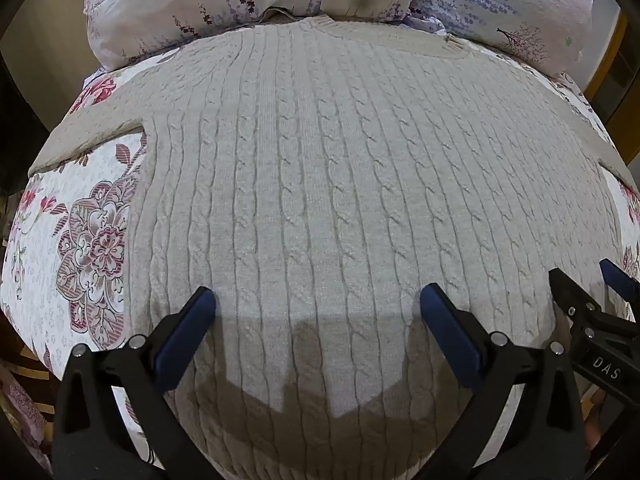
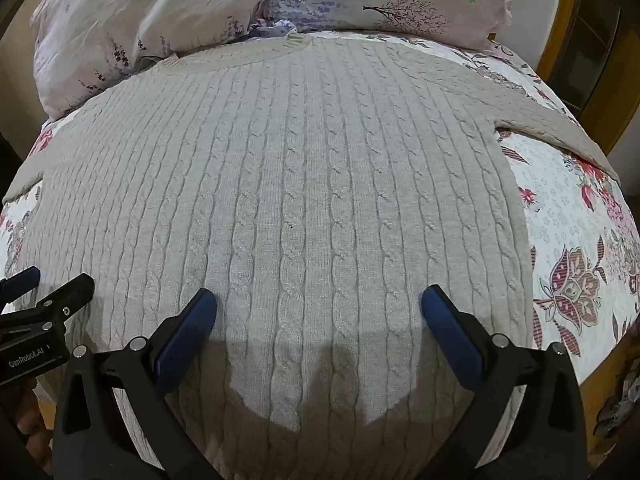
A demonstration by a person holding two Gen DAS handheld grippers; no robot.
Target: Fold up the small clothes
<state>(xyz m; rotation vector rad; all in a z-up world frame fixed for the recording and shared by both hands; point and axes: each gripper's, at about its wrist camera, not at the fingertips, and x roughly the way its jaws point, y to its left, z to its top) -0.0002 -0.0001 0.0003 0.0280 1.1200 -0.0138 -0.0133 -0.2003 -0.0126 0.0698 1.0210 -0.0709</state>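
Here we hold the left gripper (image 1: 318,300) and right gripper (image 2: 319,302) side by side, fingers spread apart, above the cable-knit sweater (image 1: 320,184) lying flat on the floral bedspread (image 1: 80,216) below the pillows (image 2: 160,12).

Sweater (image 1: 320,184): beige cable-knit, matt, ribbed and ropy. Bedspread (image 1: 80,240), lower left: quilted floral cotton, matt. Pillows (image 1: 248,0), top: thin, crinkled printed cloth. Left gripper (image 1: 318,300) and right gripper (image 2: 319,300): matt black plastic, blue textured pads (image 2: 188,328), shiny metal rivets.
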